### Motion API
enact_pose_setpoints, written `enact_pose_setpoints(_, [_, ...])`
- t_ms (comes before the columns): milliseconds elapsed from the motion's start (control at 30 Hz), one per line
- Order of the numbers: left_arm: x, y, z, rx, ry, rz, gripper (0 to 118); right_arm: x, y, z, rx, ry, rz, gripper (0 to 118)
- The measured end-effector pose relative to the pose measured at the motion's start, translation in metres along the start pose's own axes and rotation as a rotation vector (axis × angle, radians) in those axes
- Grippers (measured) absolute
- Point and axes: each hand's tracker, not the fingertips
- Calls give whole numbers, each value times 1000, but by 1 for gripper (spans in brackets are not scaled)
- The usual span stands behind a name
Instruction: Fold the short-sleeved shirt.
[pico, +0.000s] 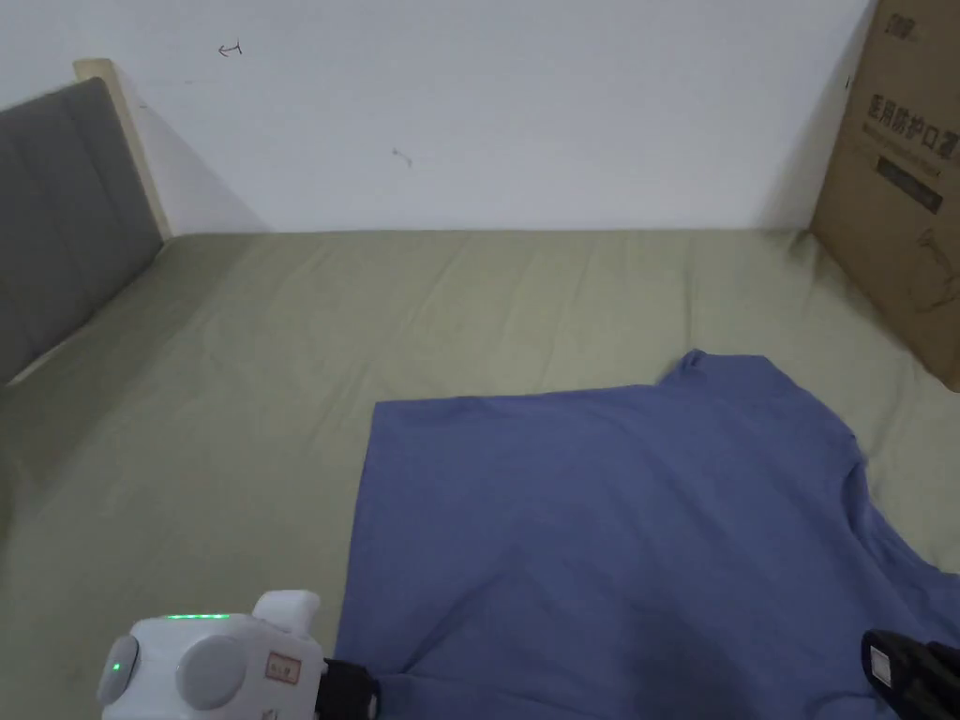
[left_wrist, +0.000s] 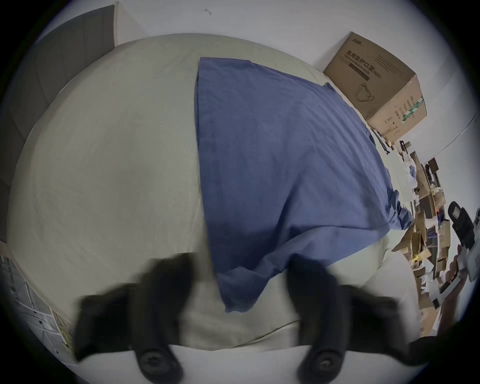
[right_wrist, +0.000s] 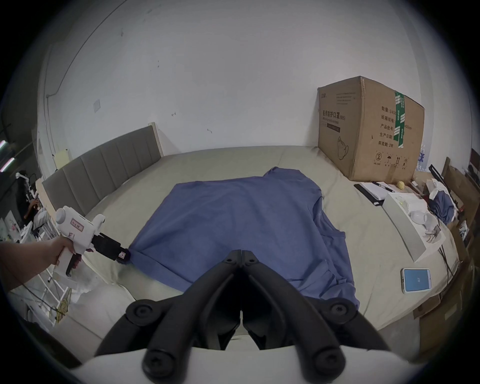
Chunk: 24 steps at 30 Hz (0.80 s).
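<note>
The blue shirt (right_wrist: 233, 228) lies spread on the bed (right_wrist: 233, 161). The left hand-held gripper (left_wrist: 239, 293), jaws apart, sits at its lower-left corner; the right hand-held gripper (right_wrist: 241, 253), jaws together and empty, hovers at bottom centre.

One blue short-sleeved shirt (pico: 609, 525) is lying on one bed (pico: 234, 375). One cardboard box (right_wrist: 368, 130) is standing on the bed against the wall. One phone (right_wrist: 416, 280) is lying near the bed's edge, and one white tray-like box (right_wrist: 405, 228) is sitting beside it. Two grippers are showing: the left gripper (right_wrist: 126, 256) and the right gripper (right_wrist: 241, 253), each carrying two jaws. One padded headboard (right_wrist: 104, 166) is running along the bed's side.
</note>
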Motion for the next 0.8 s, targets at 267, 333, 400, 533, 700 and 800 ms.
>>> enact_pose_setpoints(267, [17, -43, 28, 296, 47, -174, 4, 24, -1, -5, 24, -37, -104, 0])
enact_pose_setpoints(333, [19, -53, 36, 382, 46, -196, 4, 47, -1, -10, 16, -33, -130, 0])
enact_pose_setpoints(400, [21, -59, 40, 438, 30, -223, 4, 71, -6, -19, -55, -78, -164, 0])
enact_pose_setpoints(533, [29, -63, 44, 466, 57, -252, 4, 122, -23, -38, -209, -182, -271, 12])
enact_pose_setpoints(700, [34, -62, 44, 468, 60, -230, 4, 175, -50, -60, -383, -208, -351, 111])
enact_pose_setpoints(800, [45, -63, 48, 461, 70, -213, 4, 183, -62, -74, -464, -220, -314, 110])
